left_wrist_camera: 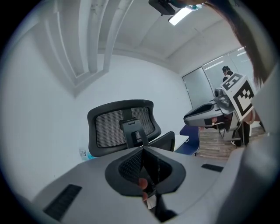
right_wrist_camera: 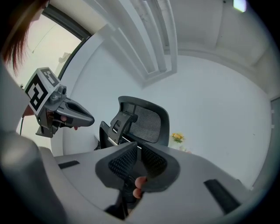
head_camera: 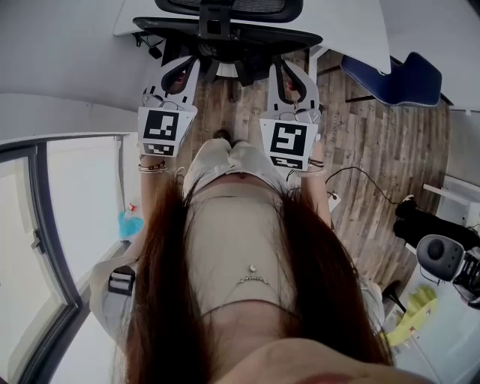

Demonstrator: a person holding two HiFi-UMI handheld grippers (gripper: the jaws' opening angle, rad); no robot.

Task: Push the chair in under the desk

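Jaws, left gripper: closed tip to tip, holding nothing
Jaws, right gripper: drawn together, nothing between them
Chair: black mesh, at the white tabletop, backrest facing both grippers, just ahead of their tips, untouched
Floor: wood planks, chair base resting on it

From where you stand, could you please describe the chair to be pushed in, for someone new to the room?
Find the white desk by the wall. The chair stands directly before it. It is black with a mesh back, unlike the blue chair beside it.
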